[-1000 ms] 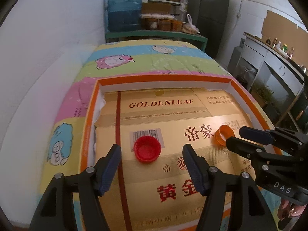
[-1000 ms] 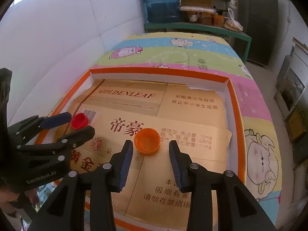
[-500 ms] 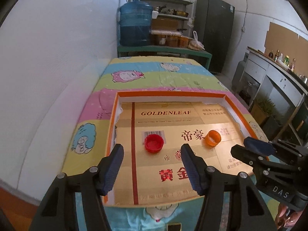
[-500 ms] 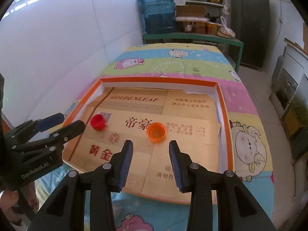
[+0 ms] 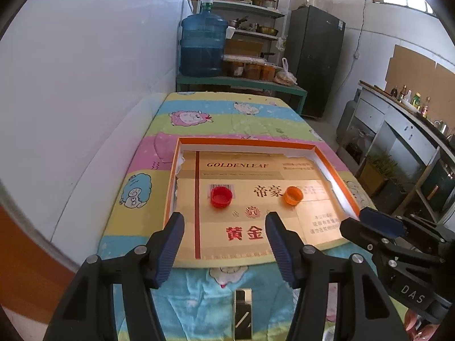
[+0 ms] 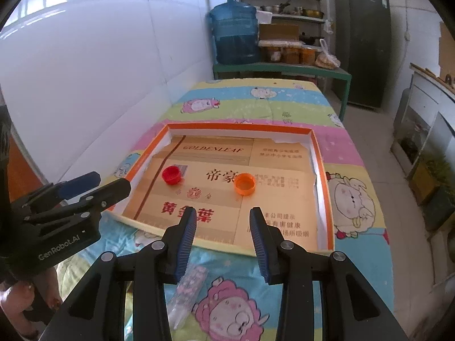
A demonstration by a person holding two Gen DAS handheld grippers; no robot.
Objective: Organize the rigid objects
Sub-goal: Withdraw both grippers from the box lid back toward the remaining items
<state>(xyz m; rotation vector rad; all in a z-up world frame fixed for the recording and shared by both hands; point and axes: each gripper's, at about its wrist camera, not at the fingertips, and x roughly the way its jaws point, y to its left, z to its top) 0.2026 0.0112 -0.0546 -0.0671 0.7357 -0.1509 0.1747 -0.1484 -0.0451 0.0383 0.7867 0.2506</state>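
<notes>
A red bottle cap (image 5: 221,196) and an orange bottle cap (image 5: 293,195) lie open side up on gold cardboard inside a shallow orange-rimmed tray (image 5: 244,141) on a cartoon-print cloth. My left gripper (image 5: 224,218) hovers over the tray's near edge, well short of the red cap; its jaws are closing with nothing between them. My right gripper (image 6: 224,211) stands open and empty, back from the orange cap (image 6: 244,184). The red cap (image 6: 171,175) shows left of it. Each gripper sees the other: right gripper (image 5: 355,217), left gripper (image 6: 112,179).
A small gold flat object (image 5: 243,309) and a clear plastic piece (image 6: 184,295) lie on the cloth in front of the tray. White wall runs along the left. A blue water jug (image 5: 203,48) stands on a green bench behind; a counter is at right.
Both grippers have drawn back and risen away from the caps, which now look smaller and farther off. The tray's near edge and the cloth before it have come into view.
</notes>
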